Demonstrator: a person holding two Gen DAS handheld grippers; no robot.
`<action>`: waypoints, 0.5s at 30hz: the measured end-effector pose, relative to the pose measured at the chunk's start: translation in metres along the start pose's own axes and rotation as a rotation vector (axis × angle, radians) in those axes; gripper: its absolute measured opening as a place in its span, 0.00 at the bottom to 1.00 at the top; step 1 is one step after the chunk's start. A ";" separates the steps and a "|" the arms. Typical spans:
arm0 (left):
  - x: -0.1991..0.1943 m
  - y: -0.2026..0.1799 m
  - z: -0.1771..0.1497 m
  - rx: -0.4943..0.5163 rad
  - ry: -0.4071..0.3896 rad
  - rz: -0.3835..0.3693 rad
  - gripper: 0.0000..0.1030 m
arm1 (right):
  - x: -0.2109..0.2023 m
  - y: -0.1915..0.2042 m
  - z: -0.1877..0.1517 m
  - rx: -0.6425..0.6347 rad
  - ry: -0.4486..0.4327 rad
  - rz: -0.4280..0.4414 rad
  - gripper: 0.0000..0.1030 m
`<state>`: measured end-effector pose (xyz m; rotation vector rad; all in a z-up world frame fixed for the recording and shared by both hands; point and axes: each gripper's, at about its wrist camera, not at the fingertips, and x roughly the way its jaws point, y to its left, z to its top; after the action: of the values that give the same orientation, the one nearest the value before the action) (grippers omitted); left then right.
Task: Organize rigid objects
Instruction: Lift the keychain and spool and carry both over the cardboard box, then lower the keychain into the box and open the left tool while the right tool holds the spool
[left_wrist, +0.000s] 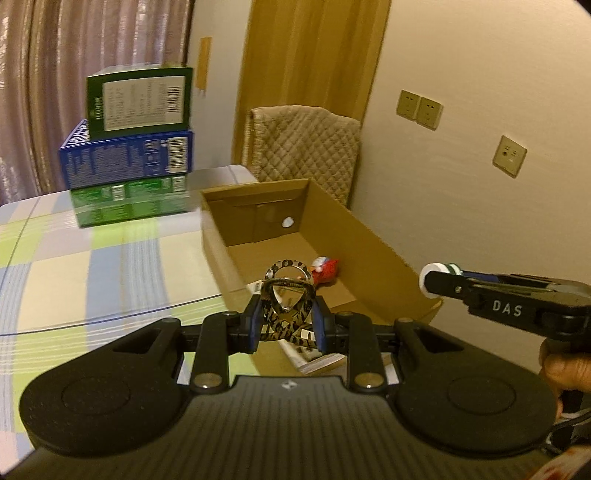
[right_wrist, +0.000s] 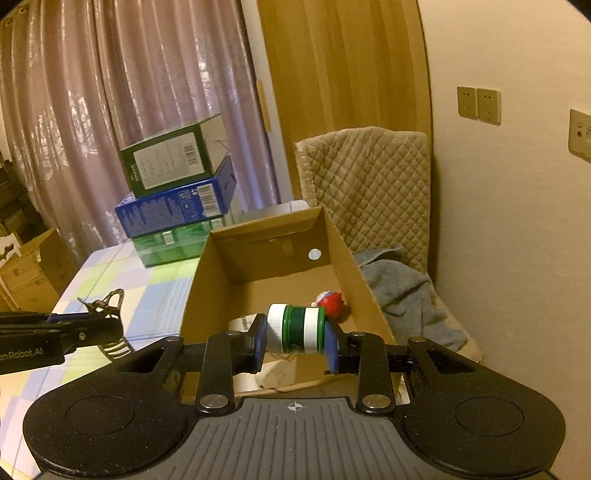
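My left gripper (left_wrist: 287, 320) is shut on a leopard-patterned hair claw clip (left_wrist: 288, 295), held above the near end of the open cardboard box (left_wrist: 369, 236). My right gripper (right_wrist: 295, 334) is shut on a small green bottle with a white cap (right_wrist: 295, 328), lying sideways between the pads, over the box's (right_wrist: 207, 273) near end. A red and white toy (right_wrist: 330, 301) lies on the box floor; it also shows in the left wrist view (left_wrist: 325, 269). The right gripper (left_wrist: 439, 282) shows at the right of the left wrist view, and the left gripper (right_wrist: 103, 314) at the left of the right wrist view.
Three stacked cartons, green on blue on green (left_wrist: 129, 147), stand on the checked tablecloth (left_wrist: 92, 266) behind the box. A quilted chair back (right_wrist: 369, 184) and a grey towel (right_wrist: 402, 295) are to the box's right. A wall with sockets (left_wrist: 419, 109) is on the right.
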<state>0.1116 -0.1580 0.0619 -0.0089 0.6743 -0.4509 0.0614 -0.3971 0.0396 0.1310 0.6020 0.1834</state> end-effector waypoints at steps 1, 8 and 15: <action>0.002 -0.002 0.001 0.003 0.001 -0.004 0.22 | 0.000 -0.001 0.000 0.000 0.000 -0.001 0.27; 0.019 -0.012 0.007 0.015 0.019 -0.020 0.22 | 0.008 -0.010 0.003 0.003 0.010 -0.002 0.27; 0.039 -0.016 0.011 0.023 0.039 -0.029 0.22 | 0.020 -0.020 0.003 0.002 0.027 -0.007 0.27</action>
<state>0.1386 -0.1894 0.0499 0.0115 0.7082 -0.4878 0.0818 -0.4122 0.0279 0.1285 0.6298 0.1778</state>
